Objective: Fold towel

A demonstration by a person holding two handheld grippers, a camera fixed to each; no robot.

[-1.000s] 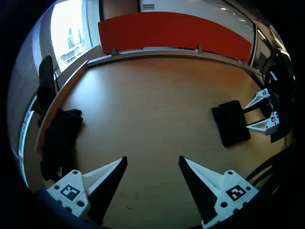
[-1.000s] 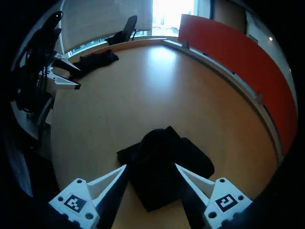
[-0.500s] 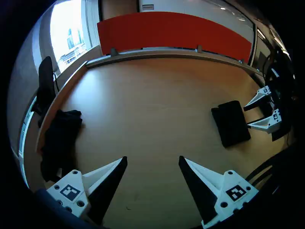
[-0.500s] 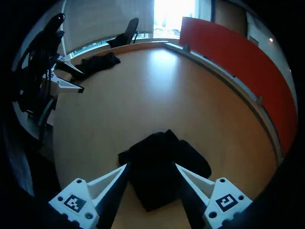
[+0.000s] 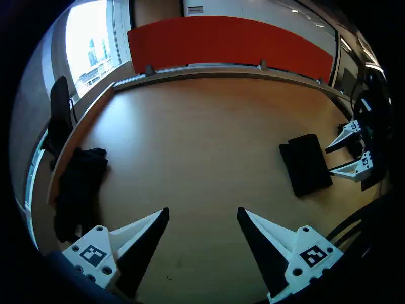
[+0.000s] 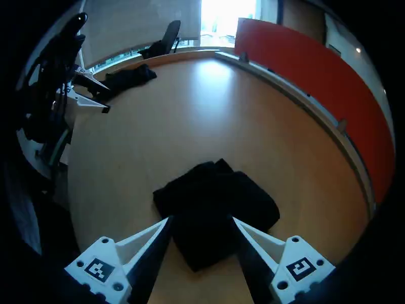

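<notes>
Jaws apart on left gripper [image 5: 202, 208] and right gripper [image 6: 201, 218]; right one straddles the towel [image 6: 217, 190], so any snag could wreck the fold.

Big light-wood tabletop [image 5: 202, 131] with a red divider panel [image 5: 228, 40] standing along its far edge. Bright daylight pours through the window [image 5: 91, 50], with a dark office chair [image 5: 59, 116] near it.

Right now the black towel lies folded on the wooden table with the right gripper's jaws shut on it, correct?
No. The right gripper has its jaws open, not shut on the black towel, which lies folded on the wooden table; the right gripper view shows it.
</notes>
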